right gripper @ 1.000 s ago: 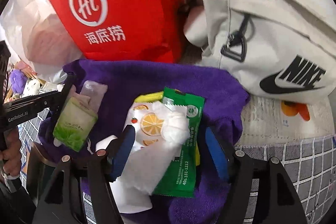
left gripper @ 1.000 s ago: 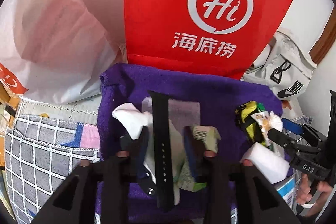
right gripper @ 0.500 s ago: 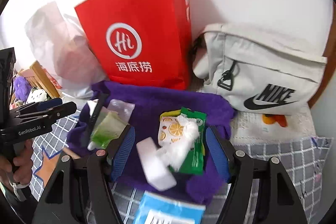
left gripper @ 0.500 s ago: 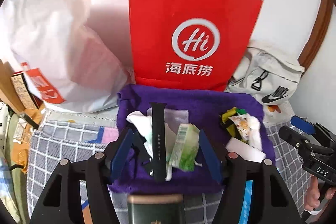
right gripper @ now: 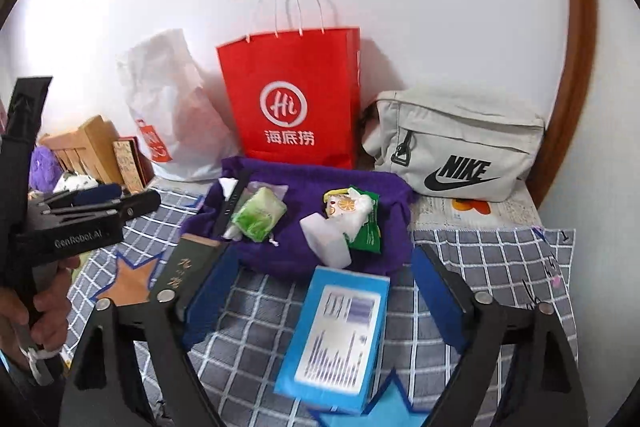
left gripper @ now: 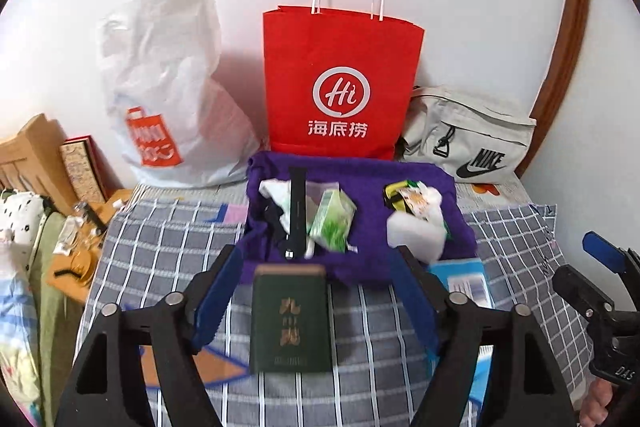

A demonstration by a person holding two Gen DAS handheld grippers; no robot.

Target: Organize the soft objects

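Ahead of the left gripper [left gripper: 316, 291], beyond its fingertips, a purple towel [left gripper: 360, 175] is seen spread over the checked bedcover [left gripper: 160, 239], rumpled at its near edge. Two small heaps are counted on it. One heap, straight ahead of the left gripper, is made up of one black watch strap [left gripper: 298, 211], one green tissue pack [left gripper: 334, 219] and white crumpled wrapping [left gripper: 276, 193]. The other heap, straight ahead of the right gripper [right gripper: 320, 295], is made up of one white block [right gripper: 326, 237], one orange-printed sachet [right gripper: 340, 205] and one green packet [right gripper: 366, 227].

Between the left gripper's blue pads one dark green booklet [left gripper: 290, 319] is seen lying flat on the bedcover, untouched; the jaws are opening and nothing is gripped. Between the right gripper's pads one blue box [right gripper: 340, 335] is seen lying loose; these jaws are also opening and nothing is gripped.

Behind the towel, against the wall, three bags are counted: one white plastic bag [left gripper: 168, 87], one red paper bag [left gripper: 340, 87], one grey Nike pouch [left gripper: 468, 131].
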